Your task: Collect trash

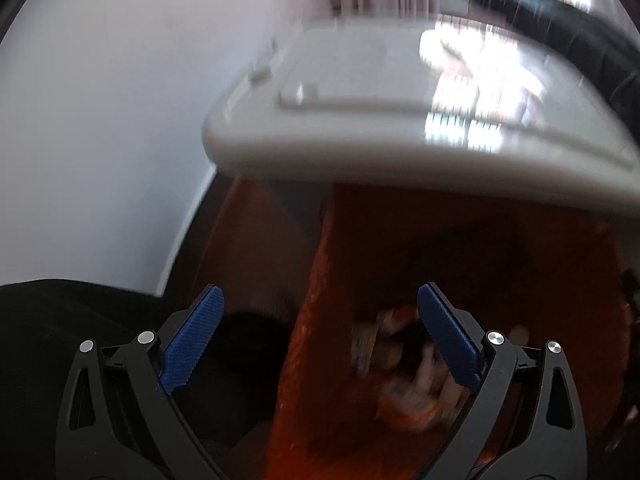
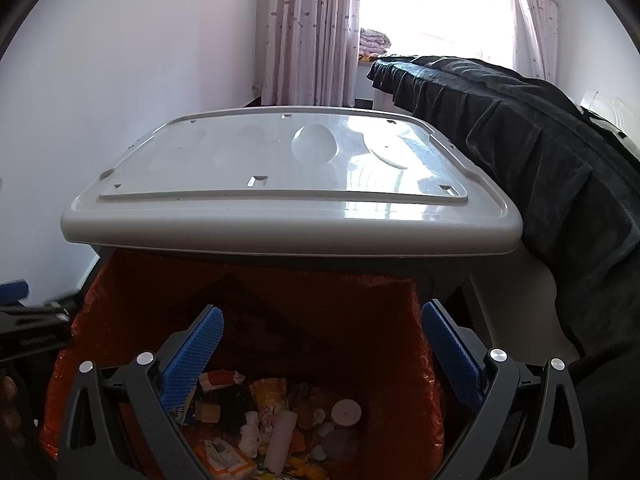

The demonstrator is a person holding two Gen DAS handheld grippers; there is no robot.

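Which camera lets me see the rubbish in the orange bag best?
The right wrist view: the rubbish pile lies sharp and well lit inside the orange plastic bag. The left wrist view shows only a blurred patch of it.

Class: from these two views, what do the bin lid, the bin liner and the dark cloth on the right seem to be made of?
Bin lid: likely hard moulded plastic, grey and glossy; it mirrors the window.
Bin liner: thin orange plastic film, crinkled and slightly shiny.
Dark cloth: woven or plush fabric, matt, hanging in soft folds; the exact fibre cannot be told.
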